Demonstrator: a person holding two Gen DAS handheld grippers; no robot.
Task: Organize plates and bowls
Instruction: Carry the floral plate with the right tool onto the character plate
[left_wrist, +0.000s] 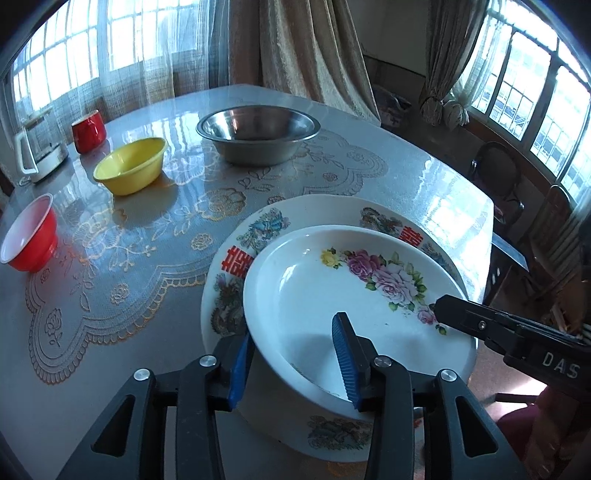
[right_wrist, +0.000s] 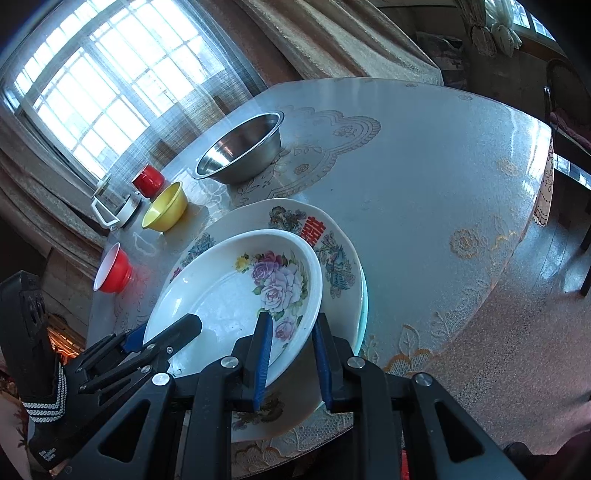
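- The white rose-patterned dish (left_wrist: 354, 291) sits low and right of centre in the left wrist view, resting on a larger plate with red characters and birds (left_wrist: 236, 258), which lies on the table (left_wrist: 424, 177) near its front edge.
- The left gripper (left_wrist: 293, 360) straddles the dish's near rim, one blue pad (left_wrist: 240, 369) outside and the other inside the bowl; a clear gap shows at each pad, so it is released, not pinching.
- The right gripper (right_wrist: 291, 363), at the bottom centre of its own view, has its blue fingers (right_wrist: 263, 360) on either side of the dish's rim by the roses, drawn in close and grasping it.
- In the upper left of the left view stand a steel bowl (left_wrist: 258, 134), a yellow bowl (left_wrist: 131, 166), a red cup (left_wrist: 88, 131) and a red bowl with a white inside (left_wrist: 29, 236), all apart from the plates.
- A glass jug with a white handle (left_wrist: 37, 151) stands at the far left edge.
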